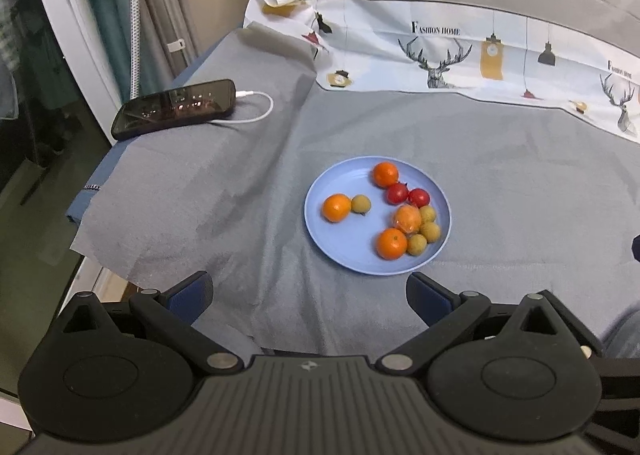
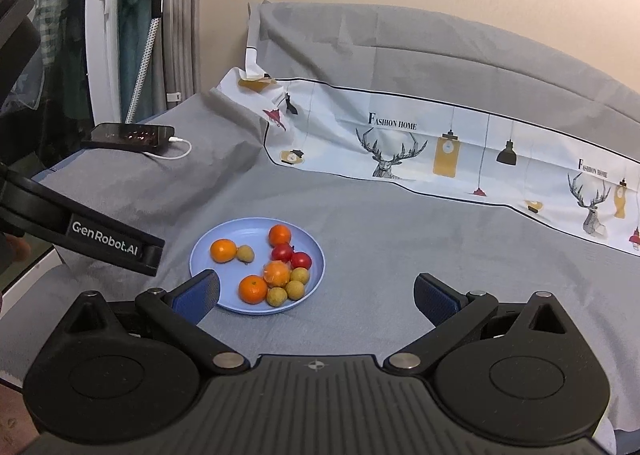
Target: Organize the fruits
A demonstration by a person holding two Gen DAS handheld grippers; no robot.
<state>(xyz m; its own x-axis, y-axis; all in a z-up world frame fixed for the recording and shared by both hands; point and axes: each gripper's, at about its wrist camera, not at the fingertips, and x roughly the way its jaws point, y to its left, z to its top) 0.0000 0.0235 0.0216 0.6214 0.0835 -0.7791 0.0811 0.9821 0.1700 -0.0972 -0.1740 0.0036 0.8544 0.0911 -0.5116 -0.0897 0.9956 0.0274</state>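
Observation:
A light blue plate (image 1: 352, 259) lies on the grey cloth and also shows in the right wrist view (image 2: 208, 245). On it are several oranges (image 1: 337, 207), one of them wrapped in clear film (image 1: 407, 219), two red fruits (image 1: 418, 197) and several small yellow-brown fruits (image 1: 361, 203). My left gripper (image 1: 310, 295) is open and empty, just short of the plate's near rim. My right gripper (image 2: 318, 297) is open and empty, with its left finger over the plate's near left rim. The left gripper's body (image 2: 112, 245) shows left of the plate in the right wrist view.
A black phone (image 1: 174, 107) on a white charging cable (image 1: 256, 111) lies at the far left of the cloth. A white printed cloth (image 1: 460, 51) lies behind the plate. A clothes rack (image 2: 102, 27) stands at the far left, past the table's left edge.

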